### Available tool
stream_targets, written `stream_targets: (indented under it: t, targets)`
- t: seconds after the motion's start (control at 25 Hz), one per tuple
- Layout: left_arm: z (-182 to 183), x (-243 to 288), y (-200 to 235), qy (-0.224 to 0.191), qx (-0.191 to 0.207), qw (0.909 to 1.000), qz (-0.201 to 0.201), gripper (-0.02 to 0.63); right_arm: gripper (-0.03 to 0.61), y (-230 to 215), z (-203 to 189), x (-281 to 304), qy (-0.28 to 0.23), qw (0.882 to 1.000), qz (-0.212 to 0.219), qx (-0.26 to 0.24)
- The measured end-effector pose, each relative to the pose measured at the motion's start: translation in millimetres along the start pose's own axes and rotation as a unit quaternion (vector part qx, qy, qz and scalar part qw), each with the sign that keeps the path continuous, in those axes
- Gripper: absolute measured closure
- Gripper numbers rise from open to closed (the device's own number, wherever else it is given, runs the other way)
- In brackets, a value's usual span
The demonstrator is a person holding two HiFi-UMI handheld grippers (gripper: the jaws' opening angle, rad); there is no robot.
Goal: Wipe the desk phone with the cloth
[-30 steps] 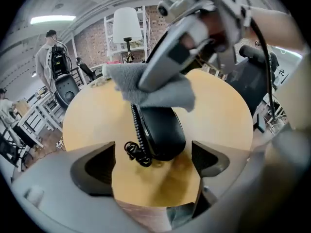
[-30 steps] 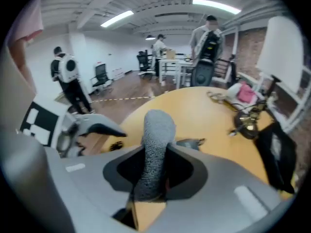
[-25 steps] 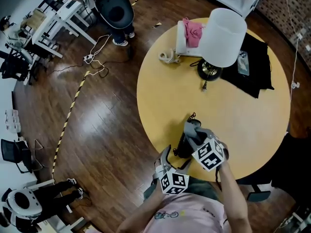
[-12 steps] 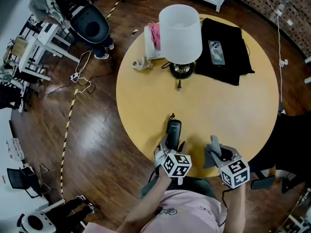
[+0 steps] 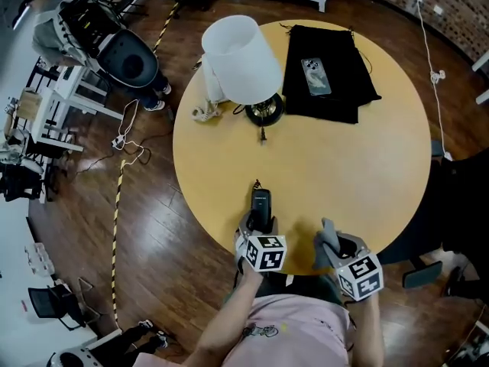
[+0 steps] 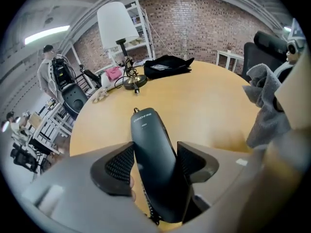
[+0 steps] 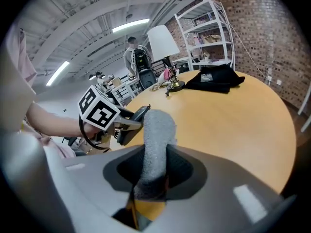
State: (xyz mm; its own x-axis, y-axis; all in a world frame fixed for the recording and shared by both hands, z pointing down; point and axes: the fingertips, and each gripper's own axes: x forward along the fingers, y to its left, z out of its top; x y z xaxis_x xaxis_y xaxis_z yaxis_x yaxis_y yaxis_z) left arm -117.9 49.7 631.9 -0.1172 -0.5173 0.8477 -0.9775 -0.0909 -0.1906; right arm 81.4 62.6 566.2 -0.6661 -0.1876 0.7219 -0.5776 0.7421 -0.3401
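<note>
While my right gripper (image 7: 155,168) pinches the soft grey cloth (image 7: 156,130), the jaws of my left gripper (image 6: 155,161) have just been closing on the slim black plastic handset (image 6: 151,147) at the round yellow table's (image 5: 344,167) near edge, which is probably light, stiff and slick, so grip mid-body.

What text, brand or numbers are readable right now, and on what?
Handset: two short lines of pale print near its top end, too small and blurred to read.
Left marker cube, right marker cube: black-and-white square patterns only, no letters.
Shirt: small print, too small to read.
Nothing else legible.
</note>
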Motion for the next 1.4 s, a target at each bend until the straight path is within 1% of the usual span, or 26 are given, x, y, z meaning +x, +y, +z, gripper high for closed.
stream_targets:
  t: [0.08, 0.2, 0.28, 0.36, 0.4, 0.44, 0.52, 0.56, 0.64, 0.68, 0.76, 0.8, 0.84, 0.88, 0.96, 1.0, 1.04, 1.08, 1.12, 1.16, 1.2, 1.28, 1.32, 1.36, 1.4]
  targets:
    - [0.8, -4.2, 3.3, -0.011, -0.026, 0.9995, -0.016, 0.334, 0.465, -1.6, 4.4, -1.5, -0.009, 1.000, -0.001, -0.003]
    - [14.0, -21.0, 5.0, -0.059, -0.049, 0.9960, -0.045, 0.349, 0.465, -5.7, 12.2, -7.6, -0.032, 0.999, 0.005, 0.001]
    - [29.6, -38.8, 4.2, -0.105, -0.062, 0.9898, -0.073, 0.353, 0.465, -6.4, 22.3, -11.9, -0.057, 0.998, 0.021, 0.004]
    - [46.8, -63.1, 5.0, -0.152, -0.079, 0.9794, -0.107, 0.357, 0.465, 0.5, 43.9, -16.6, -0.098, 0.994, 0.047, -0.010]
    - [53.3, -77.2, 7.3, -0.172, -0.087, 0.9734, -0.123, 0.362, 0.465, 9.1, 60.8, -20.6, -0.129, 0.989, 0.063, -0.027]
    - [58.3, -92.1, 10.3, -0.190, -0.093, 0.9676, -0.138, 0.364, 0.466, 21.0, 82.1, -26.6, -0.166, 0.981, 0.082, -0.051]
    - [70.0, -120.4, 14.2, -0.220, -0.098, 0.9559, -0.168, 0.368, 0.465, 46.1, 134.8, -43.6, -0.244, 0.957, 0.123, -0.101]
    - [79.5, -132.4, 14.0, -0.236, -0.100, 0.9492, -0.183, 0.372, 0.466, 55.6, 163.2, -52.0, -0.272, 0.944, 0.144, -0.123]
    - [99.9, -155.0, 12.6, -0.271, -0.111, 0.9334, -0.208, 0.406, 0.465, 73.0, 212.3, -62.0, -0.294, 0.924, 0.173, -0.171]
    - [105.7, -167.3, 12.7, -0.288, -0.119, 0.9252, -0.217, 0.464, 0.465, 86.3, 229.2, -63.2, -0.297, 0.916, 0.184, -0.200]
    - [104.1, -191.4, 17.5, -0.316, -0.146, 0.9085, -0.231, 0.470, 0.465, 123.7, 244.4, -59.8, -0.302, 0.897, 0.212, -0.244]
    - [100.0, -200.4, 23.4, -0.327, -0.170, 0.8991, -0.236, 0.472, 0.466, 141.2, 243.5, -55.2, -0.304, 0.889, 0.226, -0.255]
    - [96.2, -206.5, 31.2, -0.338, -0.199, 0.8876, -0.241, 0.475, 0.466, 153.8, 237.4, -49.1, -0.300, 0.885, 0.238, -0.266]
    - [94.0, -210.8, 40.2, -0.351, -0.231, 0.8731, -0.247, 0.477, 0.466, 161.7, 225.8, -42.7, -0.288, 0.882, 0.244, -0.281]
    - [95.3, -219.9, 56.5, -0.381, -0.286, 0.8385, -0.265, 0.480, 0.466, 172.3, 187.1, -36.3, -0.242, 0.876, 0.256, -0.328]
    - [97.8, -225.8, 61.6, -0.394, -0.303, 0.8226, -0.275, 0.480, 0.466, 177.8, 163.7, -37.8, -0.217, 0.871, 0.266, -0.351]
    - [100.5, -231.3, 64.1, -0.405, -0.314, 0.8097, -0.286, 0.480, 0.466, 182.8, 142.9, -41.1, -0.198, 0.866, 0.276, -0.366]
    - [102.5, -234.8, 64.2, -0.412, -0.318, 0.8011, -0.296, 0.480, 0.466, 186.5, 128.8, -45.0, -0.194, 0.862, 0.285, -0.371]
    - [103.6, -235.6, 62.6, -0.415, -0.316, 0.7968, -0.304, 0.482, 0.466, 188.2, 124.5, -48.3, -0.206, 0.860, 0.292, -0.364]
    - [104.2, -234.6, 60.1, -0.417, -0.312, 0.7950, -0.311, 0.482, 0.466, 187.4, 131.7, -51.2, -0.232, 0.861, 0.292, -0.346]
    - [104.8, -233.4, 57.0, -0.418, -0.306, 0.7940, -0.319, 0.482, 0.466, 184.5, 149.1, -54.4, -0.265, 0.863, 0.284, -0.322]
    - [107.4, -236.3, 50.2, -0.416, -0.290, 0.7940, -0.336, 0.483, 0.468, 178.0, 196.9, -64.5, -0.315, 0.871, 0.249, -0.282]
    - [109.6, -241.1, 47.4, -0.414, -0.281, 0.7945, -0.344, 0.483, 0.468, 177.8, 219.8, -71.5, -0.330, 0.873, 0.230, -0.275]
    - [112.3, -247.2, 46.1, -0.413, -0.275, 0.7937, -0.351, 0.483, 0.468, 180.6, 238.9, -78.7, -0.339, 0.871, 0.215, -0.282]
    - [115.2, -253.6, 47.1, -0.415, -0.274, 0.7905, -0.358, 0.483, 0.468, 185.7, 252.5, -84.3, -0.343, 0.866, 0.206, -0.299]
